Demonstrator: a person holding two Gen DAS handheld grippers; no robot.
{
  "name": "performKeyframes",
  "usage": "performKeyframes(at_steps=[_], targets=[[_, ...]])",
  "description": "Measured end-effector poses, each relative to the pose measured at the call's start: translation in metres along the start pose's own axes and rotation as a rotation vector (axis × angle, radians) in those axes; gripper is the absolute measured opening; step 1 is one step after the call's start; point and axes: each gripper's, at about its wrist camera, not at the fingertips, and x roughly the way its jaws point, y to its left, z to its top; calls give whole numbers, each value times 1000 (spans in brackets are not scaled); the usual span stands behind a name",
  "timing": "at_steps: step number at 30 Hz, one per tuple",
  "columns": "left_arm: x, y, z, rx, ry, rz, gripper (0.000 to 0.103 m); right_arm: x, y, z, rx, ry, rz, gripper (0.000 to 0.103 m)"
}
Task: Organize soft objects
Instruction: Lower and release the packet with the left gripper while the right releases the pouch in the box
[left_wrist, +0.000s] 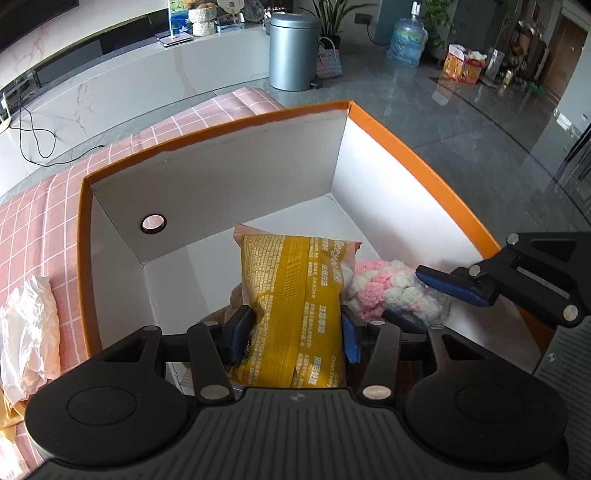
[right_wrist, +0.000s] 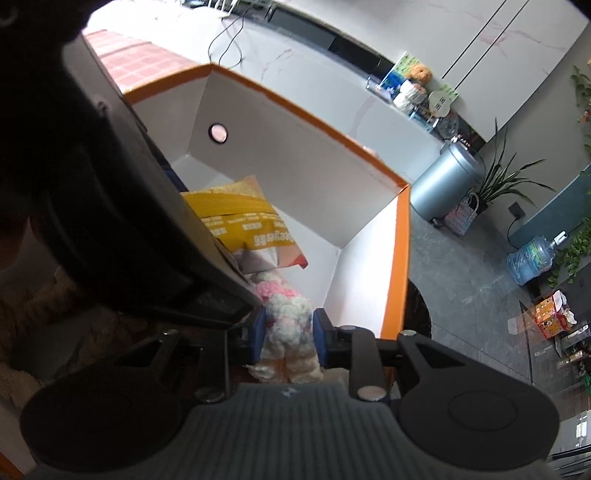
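An orange box (left_wrist: 406, 147) with white inner walls stands on a pink checked cloth (left_wrist: 44, 206). My left gripper (left_wrist: 295, 334) reaches down into the box, shut on a yellow printed packet (left_wrist: 291, 280) that points toward the far wall. Beside it on the right lies a pink-and-white fluffy yarn piece (left_wrist: 384, 291), with my right gripper (left_wrist: 424, 302) around it. In the right wrist view the right gripper (right_wrist: 288, 341) has both blue pads against the yarn piece (right_wrist: 288, 328), low inside the box (right_wrist: 400, 258). The yellow packet (right_wrist: 240, 218) lies just beyond, partly hidden by the left gripper's body.
A crumpled white plastic bag (left_wrist: 29, 332) lies on the cloth left of the box. The box's left wall has a round finger hole (left_wrist: 153, 223). A grey bin (left_wrist: 291, 51) and a water bottle (left_wrist: 406, 40) stand on the dark floor beyond.
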Motion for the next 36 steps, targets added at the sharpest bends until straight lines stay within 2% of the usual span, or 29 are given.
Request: performKeyframes(at_steps=[3, 6, 10, 15, 21, 25, 30, 33, 36], targets=[[1, -3, 0, 24, 10, 15, 59, 1, -1, 1, -10, 7, 6, 29], [1, -4, -2, 41, 14, 25, 64, 1, -1, 1, -18, 11, 7, 39], [0, -2, -5, 40, 9, 31, 70, 0, 2, 2, -31, 17, -1, 46], [-6, 0, -6, 42, -24, 45, 75, -7, 5, -2, -63, 16, -19, 60], [-18, -6, -11, 93, -59, 74, 76, -21, 8, -5, -87, 18, -23, 63], [-32, -5, -15, 92, -98, 95, 76, -35, 12, -9, -81, 8, -35, 64], [-50, 3, -20, 76, -126, 74, 76, -56, 10, -9, -40, -25, -49, 80], [-61, 5, -26, 71, -151, 63, 75, -68, 11, -10, -24, -34, -68, 81], [-76, 8, -34, 57, -198, 46, 75, -87, 13, -13, 54, -72, -70, 81]])
